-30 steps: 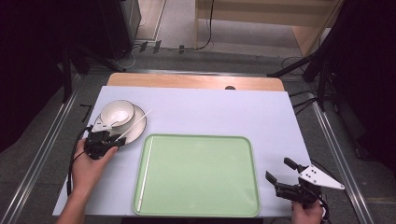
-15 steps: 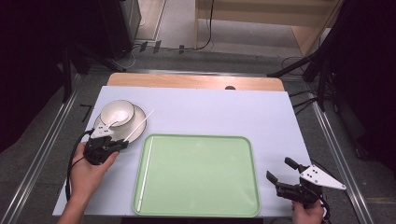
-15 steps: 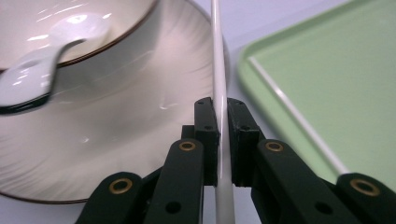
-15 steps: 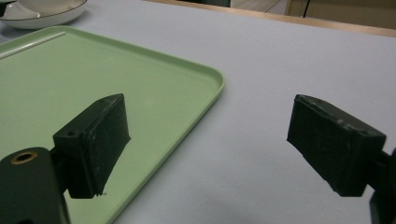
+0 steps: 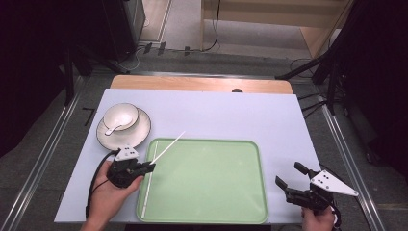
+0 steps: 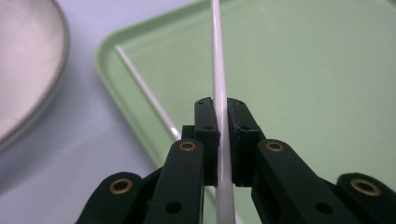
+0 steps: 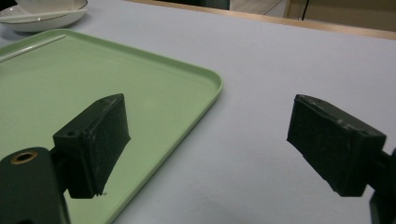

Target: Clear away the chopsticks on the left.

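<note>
Two white chopsticks in play; one chopstick (image 6: 219, 84) is pinched between the closed fingers of the left gripper (image 5: 150, 167), raised and pointing forward-right over the near-left corner of the green tray (image 5: 207, 211); the second chopstick (image 5: 149, 180) lies flat in the tray along its left rim; left gripper sits just left of that rim, held in a hand (image 5: 108, 199); right gripper (image 5: 288, 178) near the table's (image 5: 231, 113) near-right edge, beside the tray's right rim, fingers spread wide, holding nothing; plate (image 5: 103, 137) with bowl (image 5: 115, 114) and spoon (image 5: 118, 125) stands just beyond the tray's far-left corner.
</note>
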`<state>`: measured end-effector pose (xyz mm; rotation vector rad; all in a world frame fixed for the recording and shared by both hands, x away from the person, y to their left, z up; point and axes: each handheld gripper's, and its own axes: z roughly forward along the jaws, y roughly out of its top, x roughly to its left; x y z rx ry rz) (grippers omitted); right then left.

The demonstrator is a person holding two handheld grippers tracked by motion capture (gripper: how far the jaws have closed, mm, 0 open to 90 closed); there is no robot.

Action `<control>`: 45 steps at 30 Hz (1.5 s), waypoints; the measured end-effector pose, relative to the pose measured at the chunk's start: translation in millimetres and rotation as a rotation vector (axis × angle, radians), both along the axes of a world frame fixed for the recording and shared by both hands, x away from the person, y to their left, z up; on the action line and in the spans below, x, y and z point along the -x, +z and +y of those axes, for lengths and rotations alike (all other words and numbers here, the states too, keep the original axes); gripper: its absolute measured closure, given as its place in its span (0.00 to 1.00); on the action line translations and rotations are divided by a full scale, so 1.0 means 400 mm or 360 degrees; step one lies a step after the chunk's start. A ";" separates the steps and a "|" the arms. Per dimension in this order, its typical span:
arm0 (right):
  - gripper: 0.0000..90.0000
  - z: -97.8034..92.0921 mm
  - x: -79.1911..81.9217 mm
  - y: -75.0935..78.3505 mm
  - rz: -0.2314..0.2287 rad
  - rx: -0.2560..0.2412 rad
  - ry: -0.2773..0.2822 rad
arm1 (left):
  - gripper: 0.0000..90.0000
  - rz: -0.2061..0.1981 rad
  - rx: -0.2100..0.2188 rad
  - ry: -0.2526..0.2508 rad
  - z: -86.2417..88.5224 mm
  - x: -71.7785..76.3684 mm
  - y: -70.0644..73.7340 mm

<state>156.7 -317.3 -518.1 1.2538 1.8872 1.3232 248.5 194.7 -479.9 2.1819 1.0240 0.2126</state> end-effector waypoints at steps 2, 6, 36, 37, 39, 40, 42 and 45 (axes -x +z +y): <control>0.15 -0.001 -0.001 0.000 -0.0003 0.0002 0.0001 | 0.94 0.0028 -0.0006 -0.0019 -0.024 0.009 -0.011; 0.15 0.000 -0.003 -0.001 -0.0006 0.0006 0.0006 | 0.94 0.0091 -0.0012 -0.0033 -0.066 0.023 -0.043; 0.15 0.001 -0.006 -0.004 0.0005 0.0002 0.0006 | 0.85 0.0122 0.0167 -0.0052 -0.135 0.020 -0.062; 0.15 0.001 -0.006 -0.005 0.0012 0.0001 0.0002 | 0.88 0.0100 0.0171 -0.0069 -0.145 0.015 -0.059; 0.15 0.003 -0.006 -0.005 0.0020 0.0000 0.0003 | 0.94 0.0053 0.0161 -0.0109 -0.170 0.004 -0.059; 0.15 0.004 -0.007 -0.005 0.0016 0.0004 0.0006 | 0.95 0.0026 0.0156 -0.0137 -0.183 -0.001 -0.063; 0.15 0.006 -0.008 -0.006 0.0019 0.0008 0.0015 | 0.98 0.0022 0.0150 -0.0211 -0.214 -0.011 -0.074; 0.15 0.006 -0.008 -0.007 0.0020 0.0008 0.0021 | 1.00 0.0055 0.0101 -0.0255 -0.250 -0.022 -0.092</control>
